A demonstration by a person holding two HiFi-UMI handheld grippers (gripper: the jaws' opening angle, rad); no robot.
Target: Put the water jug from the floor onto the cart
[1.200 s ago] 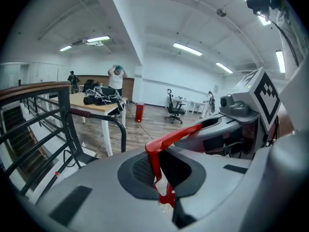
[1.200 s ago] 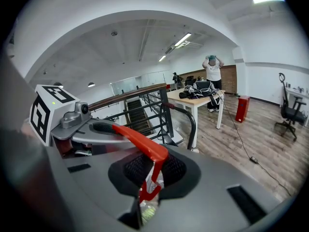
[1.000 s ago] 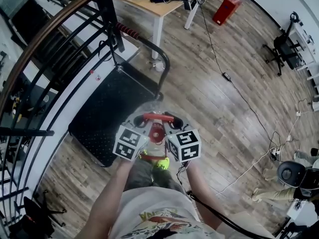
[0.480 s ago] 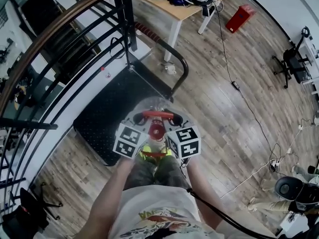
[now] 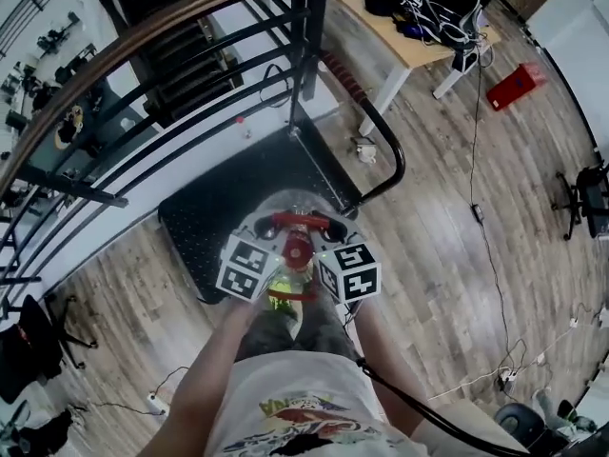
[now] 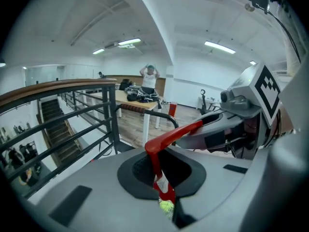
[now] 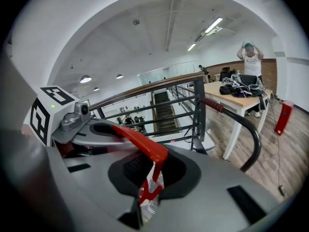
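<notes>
The clear water jug (image 5: 296,208) hangs by its red handle (image 5: 299,223) between my two grippers, over the near part of the black cart platform (image 5: 226,219). My left gripper (image 5: 266,228) is shut on the left end of the handle, and my right gripper (image 5: 333,229) is shut on the right end. In the left gripper view the red handle (image 6: 170,138) runs between the jaws of the left gripper (image 6: 163,173) across to the right gripper (image 6: 227,127). In the right gripper view the handle (image 7: 141,143) sits in the right gripper (image 7: 148,178), with the clear jug neck (image 7: 147,204) below.
The cart's black push handle (image 5: 388,155) with a red grip stands at its far end. A dark railing with a wooden handrail (image 5: 162,29) borders the cart on the left, stairs beyond. A table (image 5: 409,41) piled with cables, a red box (image 5: 514,86) and a floor cable (image 5: 481,208) lie to the right.
Both grippers have carried the jug forward. The cart platform, earlier ahead and to the left, now lies under the jug. The grips on the handle are unchanged.
</notes>
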